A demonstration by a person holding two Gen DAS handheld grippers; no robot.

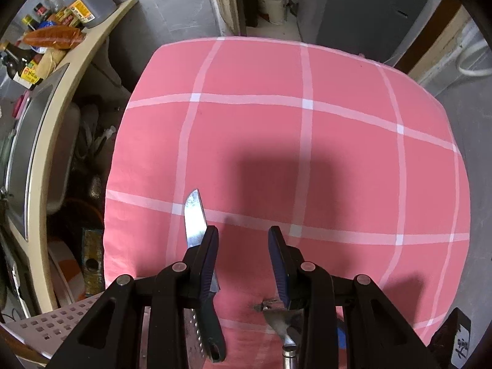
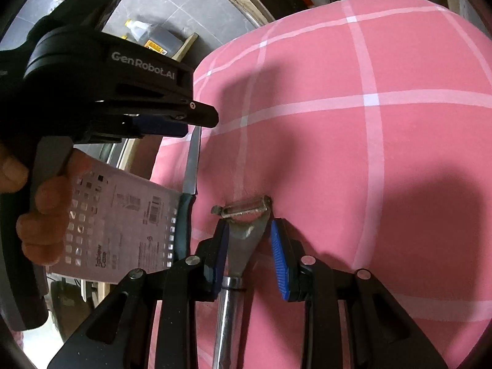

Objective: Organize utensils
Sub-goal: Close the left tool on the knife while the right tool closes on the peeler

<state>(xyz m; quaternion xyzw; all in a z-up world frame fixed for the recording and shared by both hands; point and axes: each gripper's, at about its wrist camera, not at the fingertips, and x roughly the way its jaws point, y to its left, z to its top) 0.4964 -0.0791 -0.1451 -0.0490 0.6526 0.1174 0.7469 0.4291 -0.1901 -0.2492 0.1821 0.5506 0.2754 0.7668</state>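
Observation:
A knife with a steel blade (image 1: 194,218) and dark green handle lies on the pink checked cloth (image 1: 307,141), below my left gripper (image 1: 243,233), which is open and empty above it. A metal peeler (image 2: 246,215) lies on the cloth (image 2: 369,153) between the fingers of my right gripper (image 2: 250,230), which is open around its head. The peeler also shows in the left wrist view (image 1: 279,316). The knife (image 2: 192,166) lies to the peeler's left. A perforated lilac basket (image 2: 123,215) sits at the cloth's left edge.
The left gripper's black body (image 2: 107,92) hangs over the basket in the right wrist view. A counter with bottles and packets (image 1: 55,30) and a metal sink (image 1: 27,141) stand to the left. The basket's corner (image 1: 61,323) shows at bottom left.

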